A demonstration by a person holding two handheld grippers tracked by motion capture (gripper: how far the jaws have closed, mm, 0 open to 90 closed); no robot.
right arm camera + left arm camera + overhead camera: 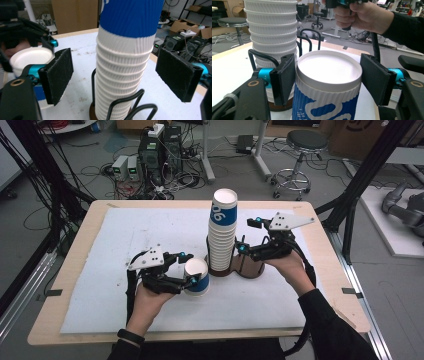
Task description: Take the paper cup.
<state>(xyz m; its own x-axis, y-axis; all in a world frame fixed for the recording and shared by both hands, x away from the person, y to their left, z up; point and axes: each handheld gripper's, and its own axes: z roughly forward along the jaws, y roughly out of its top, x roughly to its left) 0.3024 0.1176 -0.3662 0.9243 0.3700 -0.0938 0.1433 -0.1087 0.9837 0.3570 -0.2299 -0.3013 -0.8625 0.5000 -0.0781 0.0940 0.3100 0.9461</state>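
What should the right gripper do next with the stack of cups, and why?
Probably close the right gripper on the stack of cups. Its jaws stand open on both sides of the stack without touching it, while the left gripper already holds a single cup beside the stack.

Left hand-held gripper (189, 268): jaws level, pointing right, closed around a load, both pads pressing its sides. Right hand-held gripper (243, 236): jaws level, pointing left, spread wide with nothing touching the pads. Both forearms low, wrists straight.
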